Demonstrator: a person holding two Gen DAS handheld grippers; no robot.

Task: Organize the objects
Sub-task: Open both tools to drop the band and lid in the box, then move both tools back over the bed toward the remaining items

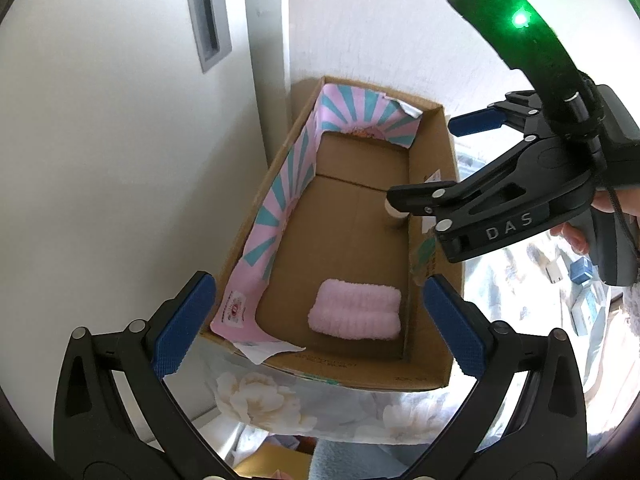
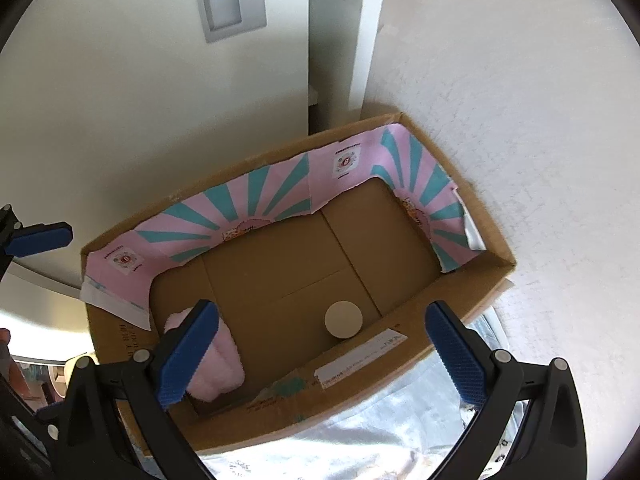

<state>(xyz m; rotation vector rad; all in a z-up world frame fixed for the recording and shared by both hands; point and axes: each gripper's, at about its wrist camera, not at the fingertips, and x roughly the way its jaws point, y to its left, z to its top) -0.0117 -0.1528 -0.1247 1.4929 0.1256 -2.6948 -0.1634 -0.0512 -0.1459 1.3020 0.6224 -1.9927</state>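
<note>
An open brown cardboard box (image 1: 352, 216) fills the middle of both views, its far and left inner walls lined with pink paper printed with teal rays (image 1: 280, 200). It rests on a pale cloth with a white flower print (image 1: 256, 400), against a white textured wall (image 2: 520, 120).

Inside the box, a folded fluffy pink towel (image 1: 355, 314) lies flat on the cardboard floor at the lower centre of the left wrist view; in the right wrist view it sits at the lower left, partly behind a blue pad. A small cream round-topped container (image 2: 343, 319) stands on the floor close to the box's near wall, well apart from the towel.

The left gripper (image 1: 318, 324) hangs above the near end of the box, its blue-padded fingers spread wide and holding nothing. The right gripper (image 2: 322, 354) is likewise spread wide and empty above the box's long side; in the left wrist view it reaches in from the right of the frame.
</note>
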